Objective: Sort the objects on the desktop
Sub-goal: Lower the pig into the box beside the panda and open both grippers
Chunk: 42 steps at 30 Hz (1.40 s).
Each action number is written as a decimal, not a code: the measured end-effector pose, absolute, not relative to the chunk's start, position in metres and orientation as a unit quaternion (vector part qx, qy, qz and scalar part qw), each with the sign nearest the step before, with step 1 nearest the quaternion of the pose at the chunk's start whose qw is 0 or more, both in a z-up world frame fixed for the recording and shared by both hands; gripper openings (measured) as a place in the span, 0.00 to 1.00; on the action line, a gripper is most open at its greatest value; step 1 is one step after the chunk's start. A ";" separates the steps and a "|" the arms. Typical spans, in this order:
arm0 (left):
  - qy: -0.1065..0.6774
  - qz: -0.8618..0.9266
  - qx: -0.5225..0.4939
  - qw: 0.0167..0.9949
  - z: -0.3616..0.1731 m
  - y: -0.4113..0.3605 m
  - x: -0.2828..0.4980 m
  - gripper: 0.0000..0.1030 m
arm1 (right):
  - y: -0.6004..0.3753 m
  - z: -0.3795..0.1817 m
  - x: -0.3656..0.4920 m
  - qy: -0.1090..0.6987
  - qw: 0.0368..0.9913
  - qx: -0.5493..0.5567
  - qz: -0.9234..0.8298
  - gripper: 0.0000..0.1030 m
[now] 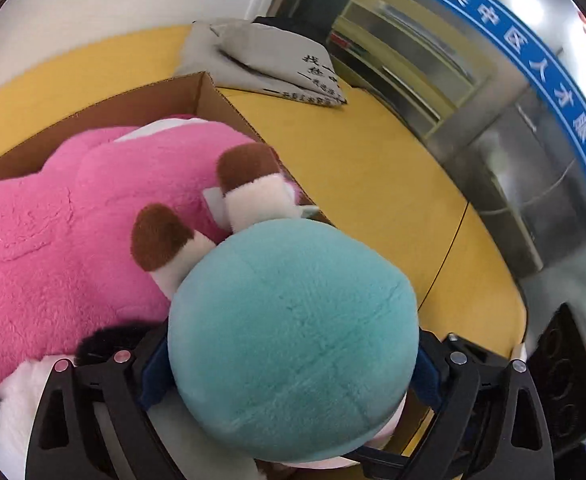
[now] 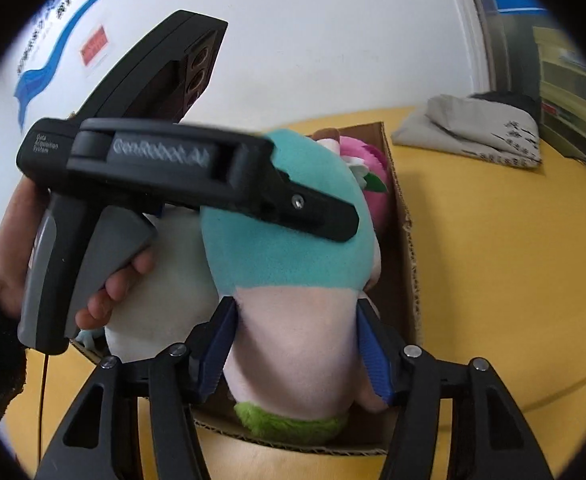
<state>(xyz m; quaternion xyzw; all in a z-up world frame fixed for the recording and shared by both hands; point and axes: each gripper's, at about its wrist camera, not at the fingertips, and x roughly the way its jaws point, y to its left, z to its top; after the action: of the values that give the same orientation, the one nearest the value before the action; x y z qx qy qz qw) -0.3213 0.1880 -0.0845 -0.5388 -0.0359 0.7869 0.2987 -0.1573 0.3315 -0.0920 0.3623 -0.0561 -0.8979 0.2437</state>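
Note:
A teal and pale pink plush toy (image 1: 293, 344) with brown-tipped white feet sits over an open cardboard box (image 1: 229, 116) on a yellow table. My left gripper (image 1: 289, 368) is shut on its teal body. My right gripper (image 2: 297, 356) is shut on its pale pink lower part (image 2: 293, 344), above the box (image 2: 407, 240). The left gripper's body (image 2: 213, 184) crosses the right wrist view, pressed on the teal plush (image 2: 289, 252). A large pink plush (image 1: 53, 240) and a white and black plush (image 1: 17, 396) lie in the box.
A folded grey cloth bag (image 1: 277, 64) with black writing lies at the table's far edge, also in the right wrist view (image 2: 473, 132). The yellow table (image 1: 373, 184) extends right of the box. Glass doors and metal shelving (image 1: 413, 60) stand behind.

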 end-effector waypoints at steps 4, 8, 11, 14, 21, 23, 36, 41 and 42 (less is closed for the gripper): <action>-0.025 0.774 -0.556 0.300 -0.093 0.190 -0.326 0.98 | 0.346 -0.064 -0.142 -0.057 0.238 0.352 -0.903 0.56; -0.029 0.762 -0.572 0.302 -0.099 0.194 -0.329 1.00 | 0.351 -0.044 -0.142 -0.045 0.258 0.340 -0.903 0.45; -0.030 0.763 -0.570 0.303 -0.090 0.194 -0.324 0.97 | 0.333 -0.064 -0.159 -0.029 0.256 0.380 -0.889 0.32; -0.032 0.784 -0.548 0.290 -0.063 0.189 -0.318 0.93 | 0.326 -0.081 -0.166 -0.042 0.258 0.397 -0.880 0.32; 0.002 0.853 -0.454 0.257 -0.004 0.181 -0.318 0.83 | 0.327 -0.089 -0.177 -0.047 0.243 0.423 -0.872 0.33; 0.044 0.850 -0.468 0.238 -0.019 0.192 -0.326 0.83 | 0.324 -0.087 -0.177 -0.043 0.239 0.425 -0.872 0.33; 0.063 0.844 -0.494 0.198 -0.060 0.198 -0.332 0.99 | 0.329 -0.083 -0.172 -0.042 0.215 0.445 -0.868 0.43; -0.008 0.885 -0.426 0.190 -0.004 0.153 -0.270 0.98 | 0.340 -0.039 -0.123 -0.036 0.226 0.381 -0.896 0.79; -0.018 0.893 -0.408 0.187 0.007 0.144 -0.249 0.98 | 0.340 -0.028 -0.109 -0.035 0.230 0.365 -0.901 0.79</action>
<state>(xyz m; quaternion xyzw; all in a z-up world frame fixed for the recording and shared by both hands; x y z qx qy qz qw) -0.2492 0.1437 0.0073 -0.4084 -0.0179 0.8933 0.1867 -0.1092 0.3403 -0.0284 0.3651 -0.0353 -0.9014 0.2301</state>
